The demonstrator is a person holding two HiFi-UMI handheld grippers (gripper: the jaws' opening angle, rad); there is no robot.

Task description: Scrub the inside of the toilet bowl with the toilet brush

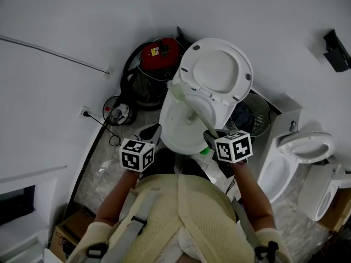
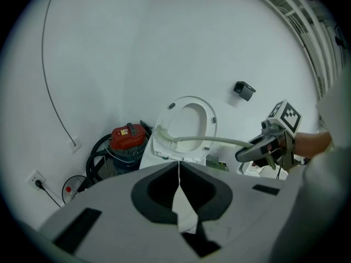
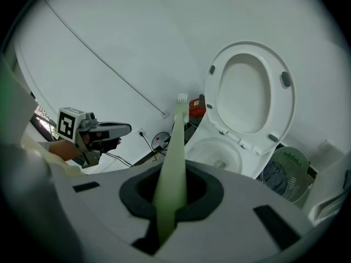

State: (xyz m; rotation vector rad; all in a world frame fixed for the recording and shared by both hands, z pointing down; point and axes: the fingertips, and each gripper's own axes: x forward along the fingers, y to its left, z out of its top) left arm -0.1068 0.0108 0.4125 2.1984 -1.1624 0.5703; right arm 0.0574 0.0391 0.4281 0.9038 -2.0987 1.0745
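Toilet brush point(image 3: 174, 147): pale green handle was clamped between the jaws of the right gripper point(image 3: 169, 204), with the shaft running straight out ahead of it. The bristle head lay at the rear left rim of the toilet bowl point(image 1: 167, 133), just below the raised seat point(image 1: 216, 70). Left gripper point(image 2: 178, 188): jaws were pressed together on nothing; it stood left of the bowl, apart from the brush. Red vacuum cleaner point(image 1: 159, 51): stood beside the toilet.

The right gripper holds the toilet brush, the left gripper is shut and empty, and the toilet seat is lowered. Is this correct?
Not quite. The toilet seat is raised; the right gripper view shows it standing up behind the bowl. The right gripper does hold the toilet brush, and the left gripper is shut and empty.
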